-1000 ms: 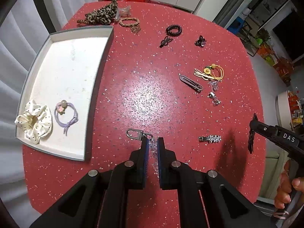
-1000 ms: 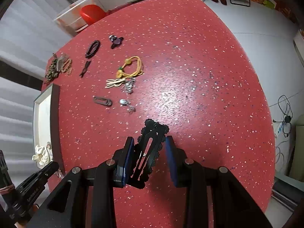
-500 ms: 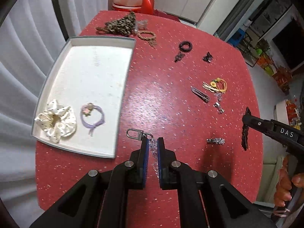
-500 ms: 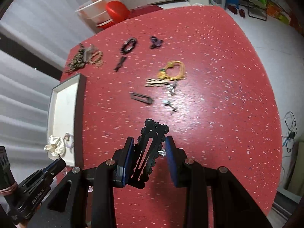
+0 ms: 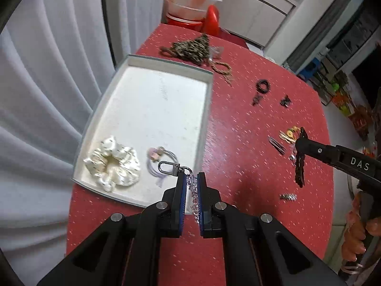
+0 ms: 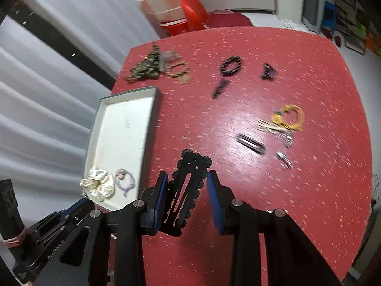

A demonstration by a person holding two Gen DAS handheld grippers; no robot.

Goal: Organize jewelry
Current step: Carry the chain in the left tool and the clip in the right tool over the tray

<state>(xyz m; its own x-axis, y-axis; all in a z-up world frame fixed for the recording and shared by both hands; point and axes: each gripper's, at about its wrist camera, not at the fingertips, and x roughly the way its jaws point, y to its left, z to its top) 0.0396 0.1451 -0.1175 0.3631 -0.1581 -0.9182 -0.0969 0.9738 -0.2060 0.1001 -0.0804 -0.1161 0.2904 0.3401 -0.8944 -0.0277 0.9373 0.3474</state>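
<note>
Progress is early: only a cream fabric scrunchie [image 5: 112, 165] and lilac hair tie [image 5: 162, 160] lie in the shallow white tray [image 5: 152, 62], the left tool [image 5: 191, 183] clenches a clear beaded keychain with a silver clasp [image 5: 169, 168], the right tool [image 6: 188, 186] grips a black scalloped hair clip [image 6: 188, 186], and many pieces remain on the red speckled worktop [image 5: 238, 109].

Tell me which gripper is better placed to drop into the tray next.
Left. The left gripper, clamping the keychain, already hangs over the tray; the right gripper with the black clip is over bare table.

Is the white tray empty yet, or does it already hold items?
Not empty. The white tray holds a cream scrunchie and a lilac hair tie at its near end; the rest is bare.
</note>
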